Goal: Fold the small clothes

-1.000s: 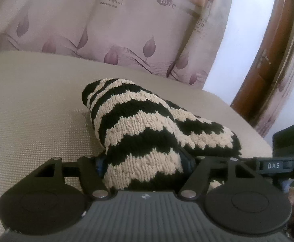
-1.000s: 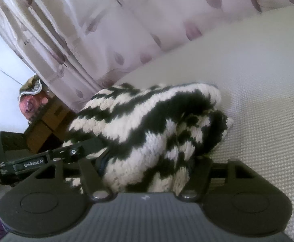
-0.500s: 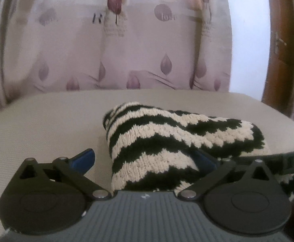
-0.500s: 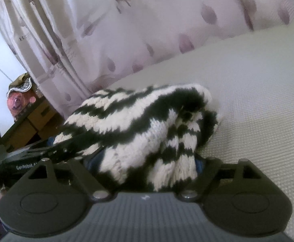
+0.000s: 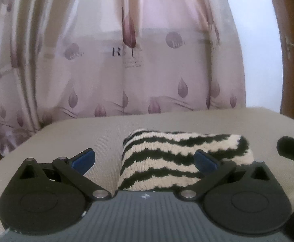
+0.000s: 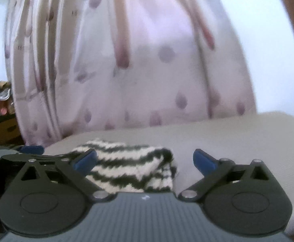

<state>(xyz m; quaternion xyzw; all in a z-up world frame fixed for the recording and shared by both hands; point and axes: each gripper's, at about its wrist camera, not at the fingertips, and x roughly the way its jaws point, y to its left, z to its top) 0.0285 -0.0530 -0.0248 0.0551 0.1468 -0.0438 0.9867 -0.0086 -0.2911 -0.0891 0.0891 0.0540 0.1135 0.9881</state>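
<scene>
Striped knit (image 5: 179,161) lies folded between both grippers' released jaws; only the right view shows boxes (image 6: 3,129).

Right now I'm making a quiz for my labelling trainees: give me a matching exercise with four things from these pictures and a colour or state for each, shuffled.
Things:
1. knitted garment
2. left gripper
3. curtain
4. cushion

Colour or state:
A. pale pink with purple leaf prints
B. plain beige, bearing the fold
C. black and cream zigzag stripes, lying folded
D. fingers spread apart, holding nothing

Pairs: 1-C, 2-D, 3-A, 4-B
</scene>
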